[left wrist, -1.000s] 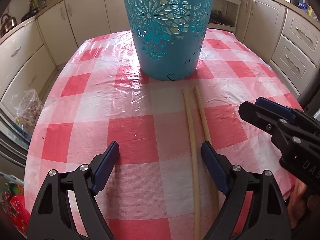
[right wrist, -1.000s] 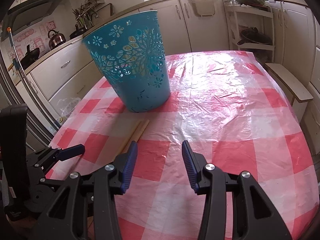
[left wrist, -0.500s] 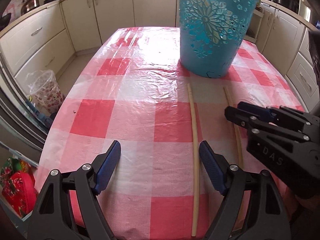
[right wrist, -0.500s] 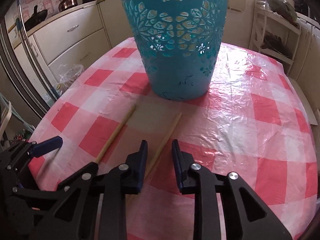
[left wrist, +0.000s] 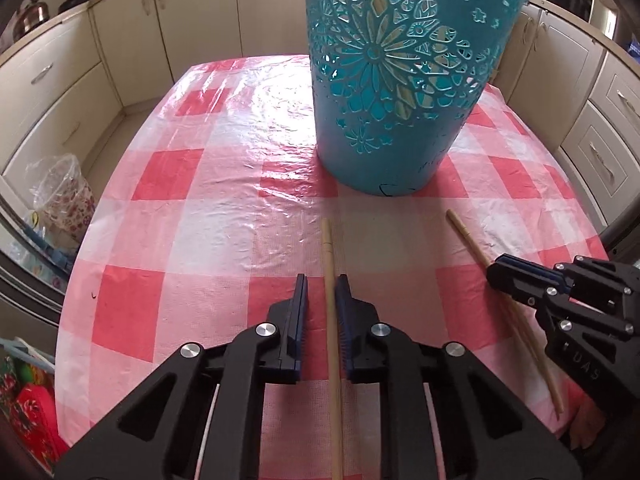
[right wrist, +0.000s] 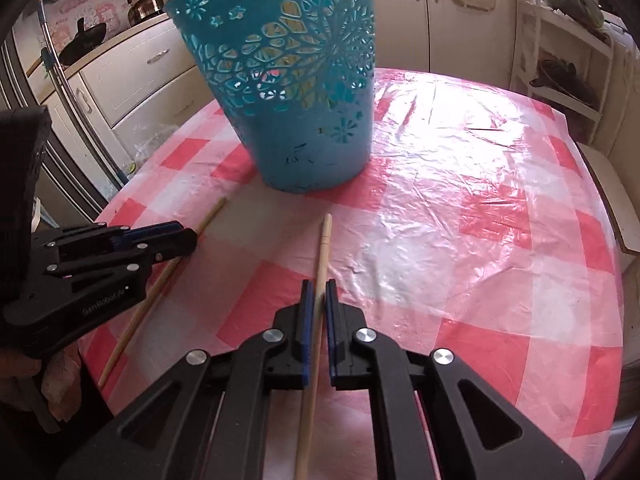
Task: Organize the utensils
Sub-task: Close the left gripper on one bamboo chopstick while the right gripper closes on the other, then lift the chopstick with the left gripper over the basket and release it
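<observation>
Currently, left wrist view: the left gripper (left wrist: 322, 286) is closing around a pale wooden chopstick (left wrist: 329, 264); the stick lies between the blue pads on the red-and-white checked plastic tablecloth (left wrist: 200, 208), tip pointing at the teal perforated plastic basket (left wrist: 400, 80) and stopping just short of its base. A second wooden chopstick (left wrist: 466, 236) lies right of the basket's base, running under the right gripper (left wrist: 494, 272).

Right wrist view: the right gripper is clenched on that second chopstick, tip toward the basket. The left gripper sits left of the basket, over the first stick.
</observation>
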A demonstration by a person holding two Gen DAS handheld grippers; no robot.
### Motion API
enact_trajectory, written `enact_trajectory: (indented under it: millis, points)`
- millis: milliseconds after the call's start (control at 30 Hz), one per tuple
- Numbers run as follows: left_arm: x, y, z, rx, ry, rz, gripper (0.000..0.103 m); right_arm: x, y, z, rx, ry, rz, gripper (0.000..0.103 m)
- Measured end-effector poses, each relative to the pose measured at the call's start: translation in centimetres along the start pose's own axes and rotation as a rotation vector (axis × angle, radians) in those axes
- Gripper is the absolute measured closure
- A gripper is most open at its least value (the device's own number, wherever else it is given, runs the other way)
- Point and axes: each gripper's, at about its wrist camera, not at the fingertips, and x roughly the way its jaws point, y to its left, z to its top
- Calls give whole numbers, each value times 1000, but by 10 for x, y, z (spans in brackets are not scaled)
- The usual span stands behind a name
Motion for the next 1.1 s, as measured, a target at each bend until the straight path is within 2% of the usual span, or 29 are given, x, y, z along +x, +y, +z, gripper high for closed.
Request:
enact_trajectory:
  millis: [167, 200, 233, 267, 400, 533, 633, 833, 1100]
  points:
    - [6, -15, 10, 81, 66, 33, 81, 3, 3, 4, -18, 1, -13, 96]
    - [8, -17, 12, 89, 67, 35, 83, 3, 6, 4, -31, 0, -22, 96]
    - [8, -17, 13, 84, 72, 8, 94, 2, 9, 3, -44, -2, -32, 96]
    - [8, -17, 14, 72, 77, -10, 98, 2, 11, 3, -58, -4, -39, 96]
    - [-10, -12, 5, 19, 31, -58, 98, 2, 11, 1, -60, -12, -38, 96]
    - [-53, -2, -7, -25, -63, -126, 98, 2, 6, 2, -35, -15, -14, 96]
    - [-92, 11, -5, -65, -149, -176, 98, 2, 2, 2, -17, -16, 1, 96]
    - [-164, 26, 43, -119, -367, -257, 98, 3, 5, 3, -19, -19, -4, 96]
    - [-186, 8, 119, -146, -575, -260, 98, 3, 0, 2, 3, -20, 21, 96]
